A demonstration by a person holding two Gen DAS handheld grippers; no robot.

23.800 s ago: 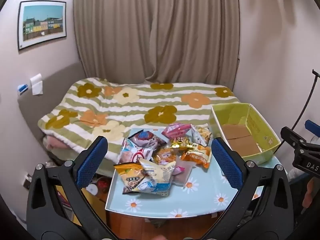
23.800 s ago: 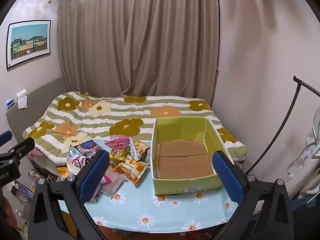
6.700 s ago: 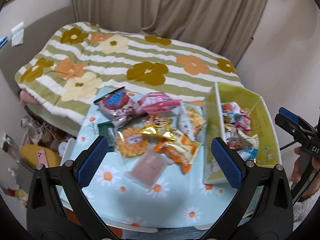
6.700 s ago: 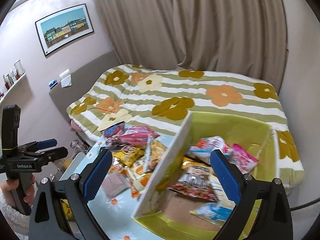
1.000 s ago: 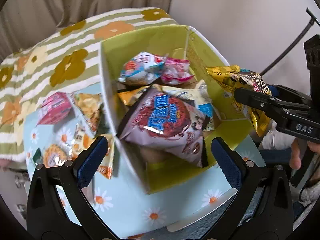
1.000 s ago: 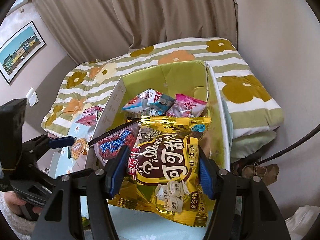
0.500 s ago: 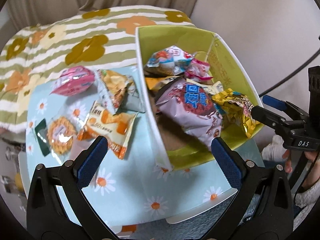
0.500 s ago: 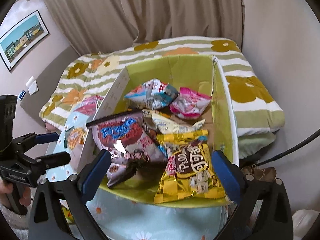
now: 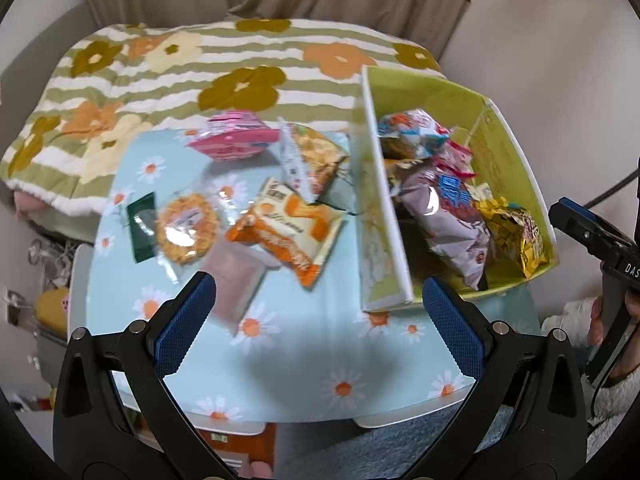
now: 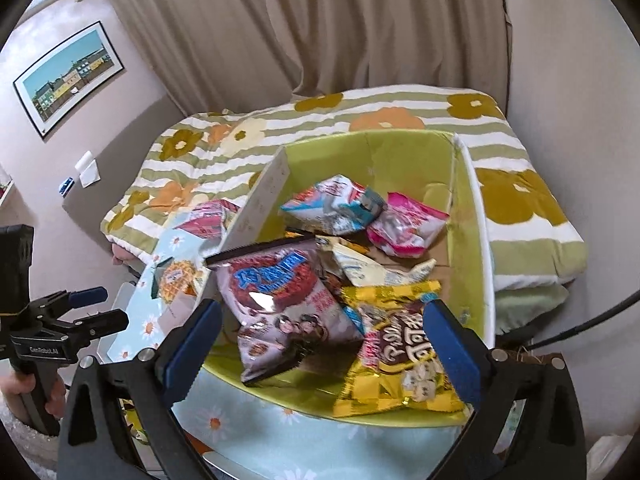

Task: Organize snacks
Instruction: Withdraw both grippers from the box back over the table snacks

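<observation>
The right gripper [image 10: 316,344] hung with jaws released over the yellow packet [image 10: 404,352] in the green box [image 10: 468,216]. The left gripper [image 9: 320,316], jaws also released, faced the bench [image 9: 304,364]; the orange packet [image 9: 288,228] looked next, needing a descent and pinch.

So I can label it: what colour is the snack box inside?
Lime green inside the cardboard box, clearest in the right wrist view.

left hand-held gripper [image 9: 320,312]: jaws spread, empty | right hand-held gripper [image 10: 320,336]: jaws spread, empty
</observation>
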